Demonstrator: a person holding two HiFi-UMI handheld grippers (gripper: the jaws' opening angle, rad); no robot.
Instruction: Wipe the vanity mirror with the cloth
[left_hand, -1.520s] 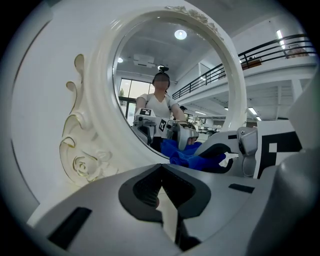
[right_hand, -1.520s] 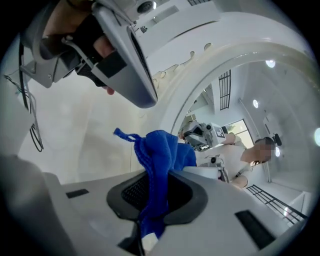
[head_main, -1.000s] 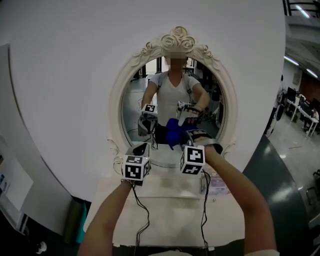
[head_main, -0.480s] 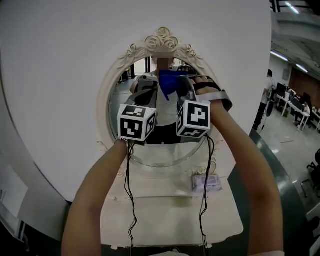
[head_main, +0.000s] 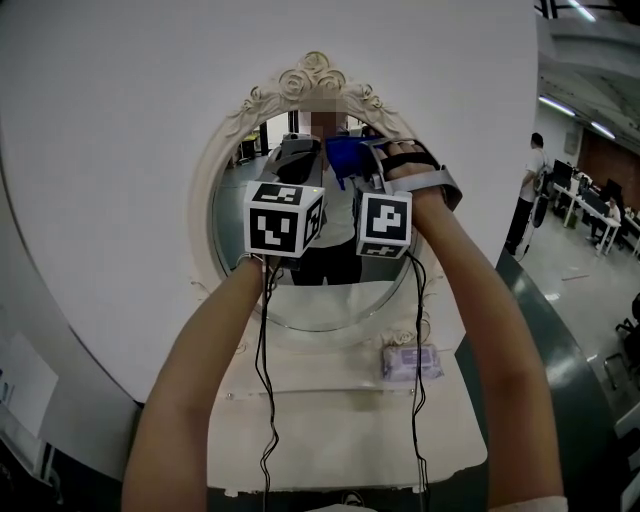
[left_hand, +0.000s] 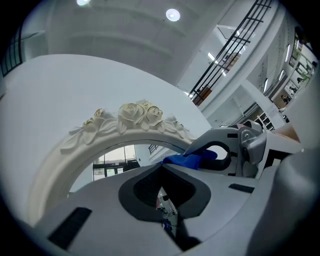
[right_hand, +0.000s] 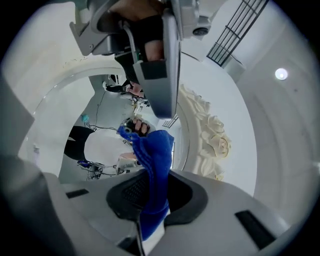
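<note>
Head view had us facing the vanity mirror, its white rose-carved frame standing at the far edge of the counter. On the left, the left claw was raised before the upper part of the mirror. The left gripper view showed its jaws meeting tip to tip with nothing between them. Just to its right was the blue cloth, up near the top of the mirror and close to its surface, though we could not tell whether it touched. The right claw was clamped on it. In the right gripper view the jaws pinched a bunched fold, and a loose end rose past the tips toward the mirror. Farther right and nearer to us, a small pack of wipes lay on the counter.

We judged the cloth light, soft and limp, likely to fold over rather than push. A hold on a gathered bunch with a short free end seemed best, so that fabric, not hard jaw, would meet the surface. The mirror we took to be stiff, smooth and fragile. Since it stood upright, it might tip under firm pressure, so light strokes seemed wise.
</note>
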